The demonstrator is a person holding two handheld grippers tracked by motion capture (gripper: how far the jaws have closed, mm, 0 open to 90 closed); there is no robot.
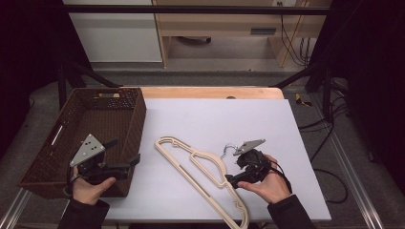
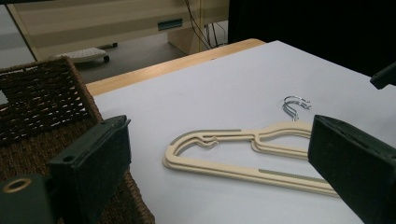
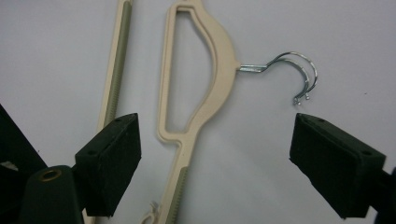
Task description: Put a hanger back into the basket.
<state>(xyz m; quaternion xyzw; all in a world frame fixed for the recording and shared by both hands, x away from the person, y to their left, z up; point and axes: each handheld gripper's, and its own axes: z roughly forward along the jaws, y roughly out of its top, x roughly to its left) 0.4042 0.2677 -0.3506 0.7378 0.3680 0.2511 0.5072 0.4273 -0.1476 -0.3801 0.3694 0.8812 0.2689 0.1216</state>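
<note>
Two cream plastic hangers [image 1: 200, 164] lie stacked flat on the white board [image 1: 215, 119], their metal hooks [image 1: 229, 148] pointing toward the right hand. My right gripper [image 1: 234, 169] hovers low over the hangers' neck. In the right gripper view its jaws stand wide open [image 3: 215, 135], with the hanger's [image 3: 205, 70] shoulder between them and the pads clear of it; the hooks [image 3: 299, 70] lie just beyond the right jaw. My left gripper [image 1: 125, 151] is open above the near right corner of the brown wicker basket [image 1: 138, 119], facing the hangers [image 2: 233, 161].
The basket [image 2: 42, 93] fills the left end of the table. A bare wooden table edge [image 1: 210, 91] runs behind the board. Black frame bars stand at the back and sides, and cables lie on the floor to the right.
</note>
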